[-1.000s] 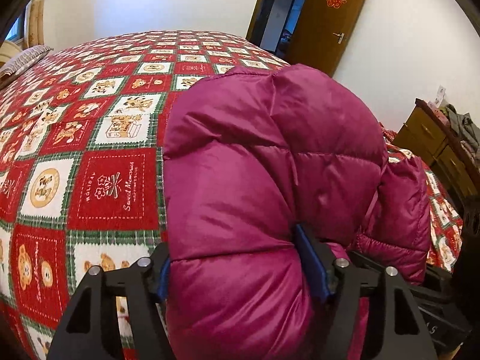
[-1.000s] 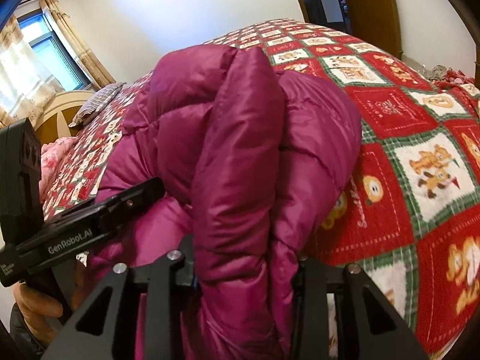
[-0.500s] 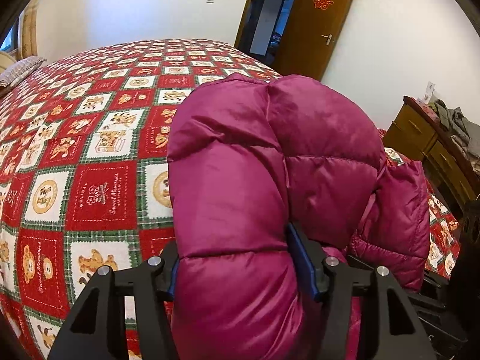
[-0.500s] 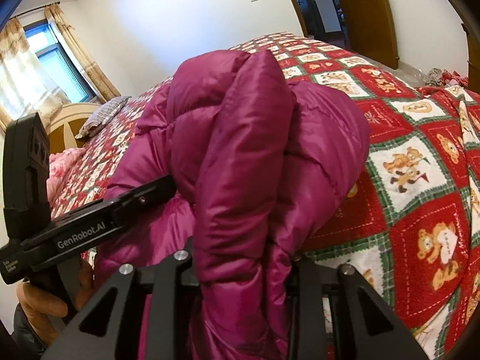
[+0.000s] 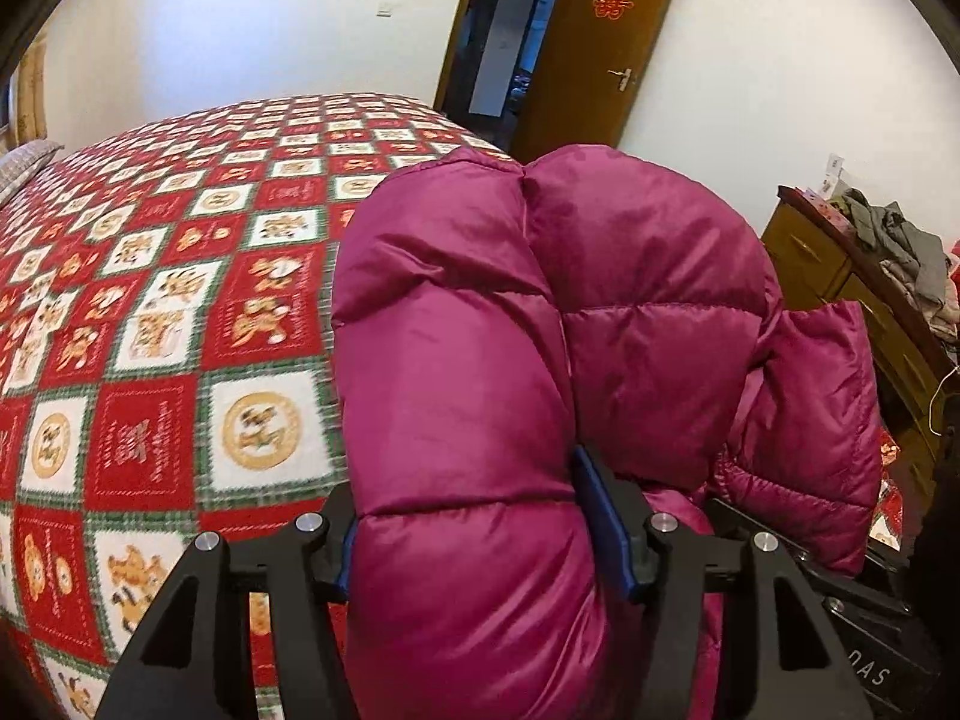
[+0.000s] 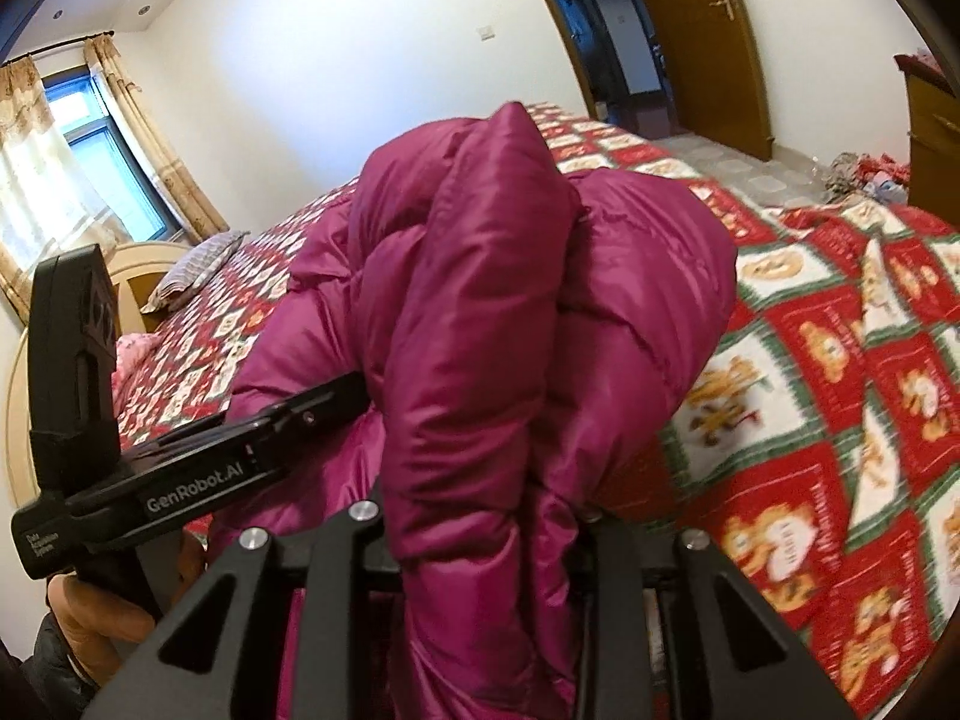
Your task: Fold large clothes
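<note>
A bulky magenta down jacket (image 5: 540,324) is bunched up and lifted above the bed's red, green and white patchwork blanket (image 5: 150,312). My left gripper (image 5: 480,528) is shut on a thick puffed roll of it, blue pads pressed into both sides. My right gripper (image 6: 480,546) is shut on another fold of the same jacket (image 6: 510,312). The left gripper's black body (image 6: 198,468) reaches into the jacket from the left in the right wrist view, held by a hand (image 6: 90,618). The jacket's lower part hangs out of sight.
An open brown door (image 5: 594,54) and dark doorway stand behind the bed. A wooden dresser (image 5: 840,300) with piled clothes is on the right. A striped pillow (image 6: 192,264), cream headboard and curtained window (image 6: 72,168) lie at the bed's far end.
Both grippers have risen with the jacket and drawn back, so more wall and door show above the bed. The grips on the jacket stay the same.
</note>
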Demonstrator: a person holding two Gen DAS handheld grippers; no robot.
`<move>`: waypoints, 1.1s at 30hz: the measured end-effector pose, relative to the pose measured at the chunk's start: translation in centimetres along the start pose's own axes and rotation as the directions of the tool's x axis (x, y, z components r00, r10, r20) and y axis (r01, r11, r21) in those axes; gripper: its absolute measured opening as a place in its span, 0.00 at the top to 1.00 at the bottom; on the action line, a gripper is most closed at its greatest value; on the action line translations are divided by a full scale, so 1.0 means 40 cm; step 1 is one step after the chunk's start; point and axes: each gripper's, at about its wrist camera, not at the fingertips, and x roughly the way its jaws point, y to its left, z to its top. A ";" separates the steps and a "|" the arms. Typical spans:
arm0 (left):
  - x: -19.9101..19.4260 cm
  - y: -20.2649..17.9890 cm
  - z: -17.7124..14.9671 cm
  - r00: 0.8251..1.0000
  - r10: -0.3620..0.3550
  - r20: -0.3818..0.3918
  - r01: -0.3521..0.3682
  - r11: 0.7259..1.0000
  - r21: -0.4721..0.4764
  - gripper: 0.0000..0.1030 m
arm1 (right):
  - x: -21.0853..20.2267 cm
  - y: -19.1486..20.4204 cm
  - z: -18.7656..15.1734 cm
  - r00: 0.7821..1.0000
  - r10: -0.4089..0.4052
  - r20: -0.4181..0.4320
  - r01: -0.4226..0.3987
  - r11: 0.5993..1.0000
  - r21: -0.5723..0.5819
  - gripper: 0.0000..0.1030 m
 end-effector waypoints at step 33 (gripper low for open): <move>0.147 -0.182 0.135 0.995 -0.099 -0.004 0.099 0.995 0.020 0.41 | -0.033 -0.101 0.131 0.977 -0.185 0.110 0.192 0.979 -0.061 0.71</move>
